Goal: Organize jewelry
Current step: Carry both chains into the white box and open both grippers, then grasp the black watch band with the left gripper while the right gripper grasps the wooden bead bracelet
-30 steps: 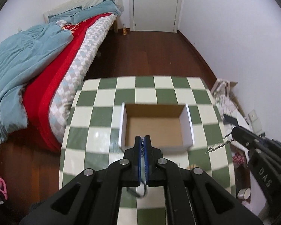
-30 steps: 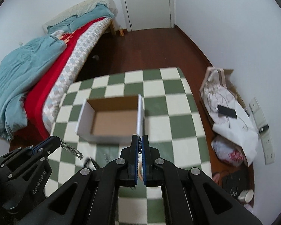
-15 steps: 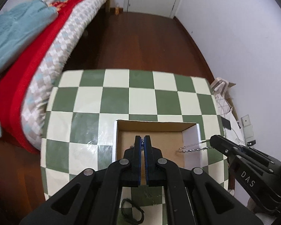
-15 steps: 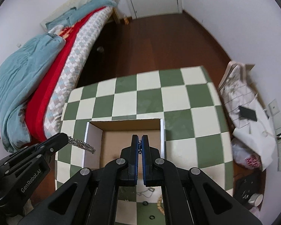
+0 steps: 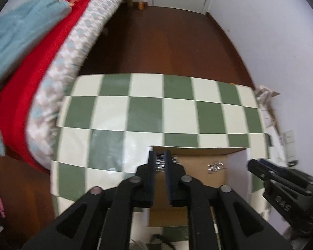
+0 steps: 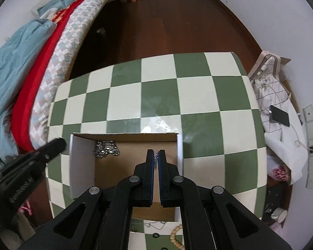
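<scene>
Right wrist view: the right gripper (image 6: 156,152) is opening its jaws over the cardboard box (image 6: 82,162) on the checkered table (image 6: 160,95), a thin chain (image 6: 155,160) dangling between them. The left gripper (image 5: 160,156) is opening too, a silver chain (image 6: 106,149) lying in the box's far left corner.

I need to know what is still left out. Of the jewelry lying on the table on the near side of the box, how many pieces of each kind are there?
Bead bracelet: 1
Thin chain: 1
Black rings: 2, one cut off by the picture's edge
Total: 4
</scene>
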`<state>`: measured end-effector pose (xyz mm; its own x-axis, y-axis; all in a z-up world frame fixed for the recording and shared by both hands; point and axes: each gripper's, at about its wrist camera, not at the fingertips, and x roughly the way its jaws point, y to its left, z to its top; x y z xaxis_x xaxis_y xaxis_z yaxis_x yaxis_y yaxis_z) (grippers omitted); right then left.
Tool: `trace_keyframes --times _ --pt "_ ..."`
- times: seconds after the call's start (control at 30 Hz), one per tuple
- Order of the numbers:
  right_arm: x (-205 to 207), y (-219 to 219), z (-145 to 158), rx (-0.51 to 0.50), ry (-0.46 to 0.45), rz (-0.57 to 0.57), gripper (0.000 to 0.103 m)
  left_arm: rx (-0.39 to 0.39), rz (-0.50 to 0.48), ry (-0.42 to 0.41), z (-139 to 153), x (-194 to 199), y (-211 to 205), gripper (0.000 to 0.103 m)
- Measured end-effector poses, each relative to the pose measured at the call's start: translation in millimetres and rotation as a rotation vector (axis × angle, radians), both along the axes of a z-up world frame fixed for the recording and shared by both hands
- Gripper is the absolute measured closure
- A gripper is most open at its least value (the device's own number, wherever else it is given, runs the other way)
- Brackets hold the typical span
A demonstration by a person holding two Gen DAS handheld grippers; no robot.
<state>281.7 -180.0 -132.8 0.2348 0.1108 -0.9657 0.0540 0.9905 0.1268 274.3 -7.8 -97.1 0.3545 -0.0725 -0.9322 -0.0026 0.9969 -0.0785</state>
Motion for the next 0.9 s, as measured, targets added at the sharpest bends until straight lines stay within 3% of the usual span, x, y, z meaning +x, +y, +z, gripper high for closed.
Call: trace_keyframes --times 0.03,0.07,0.1,0.13,0.2,0.27,0.3,0.33,0.63,0.9 --pt "-0.6 -0.7 0.3 -0.01 0.002 -0.001 0.077 0.019 0.005 -0.008 0.4 -1.7 1.6 0.069" --pt "-1.5 -1.5 0.8 -0.018 0.001 -0.003 0.067 0.044 0.013 -0.018 0.7 -4.1 3.1 0.037" --pt "-3.8 -2.2 1.7 -0.027 -0.003 -0.004 0.049 0.071 0.028 -0.031 1.1 -7.4 5.6 0.023" --pt "-6.5 -1.8 2.6 -0.046 -0.006 0.001 0.039 0.083 0.037 -0.048 1.7 -10.2 8.4 0.015" --pt "-12.7 1.3 4.1 -0.083 -0.015 0.016 0.037 0.119 0.052 -0.062 -0.7 -18.2 12.4 0.014" --pt "-18.8 4.7 4.0 -0.121 -0.016 0.026 0.02 0.149 0.06 -0.047 -7.0 -24.5 15.4 0.0" --pt "-24.0 7.4 2.8 -0.15 -0.019 0.032 0.006 0.155 0.062 -0.049 -9.1 -28.3 16.4 0.0" --pt "-27.8 9.3 1.3 -0.166 -0.02 0.037 0.003 0.162 0.062 -0.052 -11.0 -32.3 17.1 0.0" --pt "-64.4 19.9 -11.9 -0.19 -0.042 0.043 0.0 0.177 0.078 -0.095 -12.6 -69.3 24.5 0.0" --pt "-92.0 20.6 8.7 -0.183 -0.115 0.007 0.0 0.171 0.074 -0.156 10.7 -102.1 24.5 0.0"
